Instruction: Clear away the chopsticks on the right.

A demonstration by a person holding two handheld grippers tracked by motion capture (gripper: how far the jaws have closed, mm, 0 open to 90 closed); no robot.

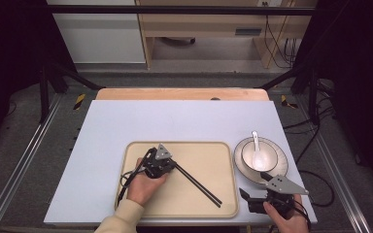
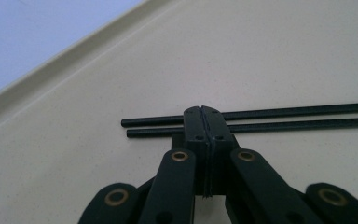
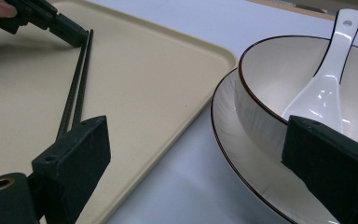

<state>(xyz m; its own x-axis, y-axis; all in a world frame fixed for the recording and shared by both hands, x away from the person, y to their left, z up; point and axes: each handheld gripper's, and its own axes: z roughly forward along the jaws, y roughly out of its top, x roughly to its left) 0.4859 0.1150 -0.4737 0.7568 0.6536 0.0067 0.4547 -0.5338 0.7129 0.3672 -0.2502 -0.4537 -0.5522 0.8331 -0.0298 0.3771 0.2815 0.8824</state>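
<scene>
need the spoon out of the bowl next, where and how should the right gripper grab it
Grip the spoon by its handle, coming from above: it leans up over the bowl rim, clear of the wall, while its scoop lies low inside. The right gripper is open beside it.

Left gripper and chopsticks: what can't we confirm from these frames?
- Left gripper in its own view: jaws shut, but their tips cover the chopsticks, so pinch or mere touch is unclear.
- High view: the gripper body and the hand hide the same contact.
- Chopsticks' far ends: cut off by the right edge of the left gripper view.
- Bowl floor: hidden by the spoon and the near jaw in the right gripper view.
</scene>
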